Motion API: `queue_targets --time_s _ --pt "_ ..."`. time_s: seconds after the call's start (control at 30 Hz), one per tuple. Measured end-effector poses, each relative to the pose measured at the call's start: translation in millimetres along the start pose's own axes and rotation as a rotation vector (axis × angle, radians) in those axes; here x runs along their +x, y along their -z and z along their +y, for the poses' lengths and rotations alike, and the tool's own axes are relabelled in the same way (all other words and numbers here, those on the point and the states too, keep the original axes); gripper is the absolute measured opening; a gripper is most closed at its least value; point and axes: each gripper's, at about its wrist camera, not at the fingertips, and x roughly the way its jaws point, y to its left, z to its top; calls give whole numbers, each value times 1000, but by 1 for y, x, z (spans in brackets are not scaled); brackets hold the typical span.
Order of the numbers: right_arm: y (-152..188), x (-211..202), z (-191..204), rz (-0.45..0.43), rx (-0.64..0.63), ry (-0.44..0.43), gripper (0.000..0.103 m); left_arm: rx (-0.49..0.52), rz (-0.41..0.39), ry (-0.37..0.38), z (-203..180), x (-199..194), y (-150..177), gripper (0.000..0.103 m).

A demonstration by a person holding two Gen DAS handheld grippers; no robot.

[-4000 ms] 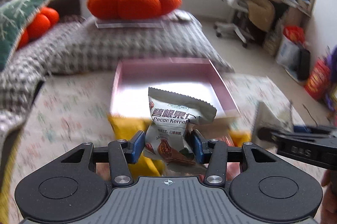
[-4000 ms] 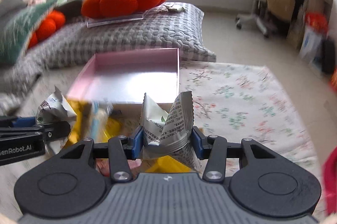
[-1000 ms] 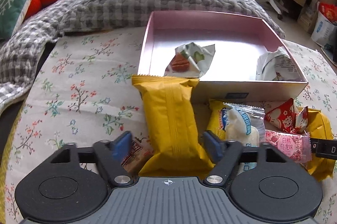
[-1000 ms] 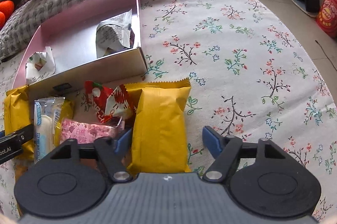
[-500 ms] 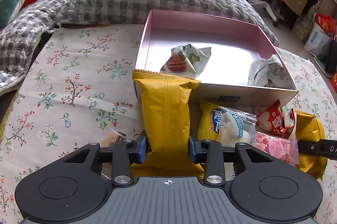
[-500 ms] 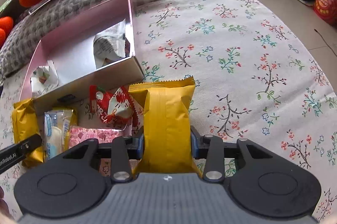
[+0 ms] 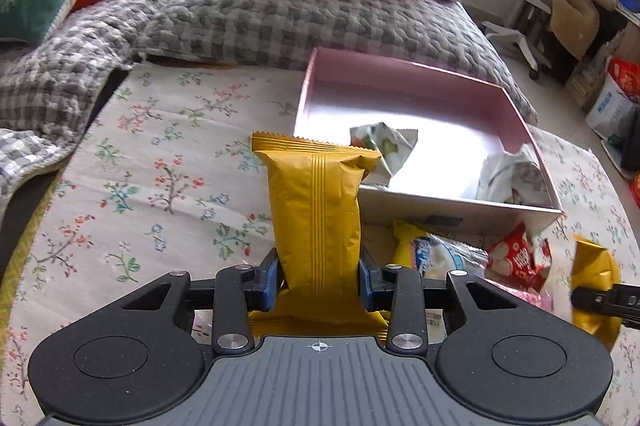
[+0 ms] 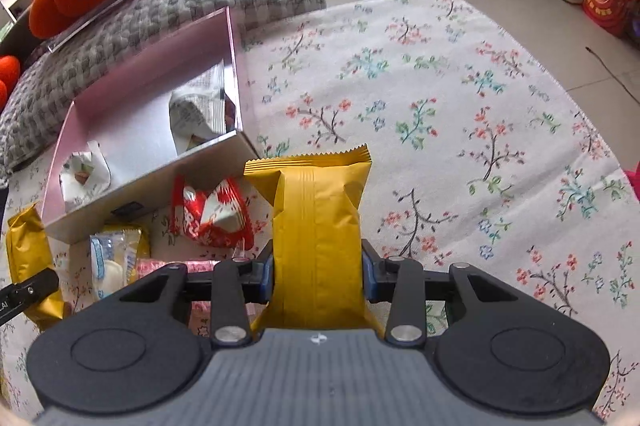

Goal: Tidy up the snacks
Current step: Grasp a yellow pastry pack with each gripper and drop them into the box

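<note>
Two yellow snack packs rise at once above a floral cloth [image 8: 440,73], each clamped low down between the fingers of a handheld gripper. The left gripper [image 7: 319,282] grasps its yellow pack [image 7: 316,209] just short of the pink box [image 7: 404,81]; the right gripper [image 8: 318,276] grips a second yellow pack [image 8: 316,226] to the right of the box's near corner. Two small white sachets [image 7: 384,149] already lie inside the box, while a red packet [image 8: 212,209], a white-and-blue packet [image 8: 114,258] and a pink one wait on the cloth in front of its near wall. Done well, this step likely means carrying each pack clear over the near wall before letting go, setting them flat on the bare floor of the box rather than on the sachets, and keeping the two grippers apart. The squeezed film may spring or slide on release.
</note>
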Motion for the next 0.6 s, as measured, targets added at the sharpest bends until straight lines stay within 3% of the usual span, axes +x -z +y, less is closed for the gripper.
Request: queue_targets --time_s 0.6 --pt "-12 -15 -6 -81 6 -13 36 33 -51 -17 -7 -10 -9 35"
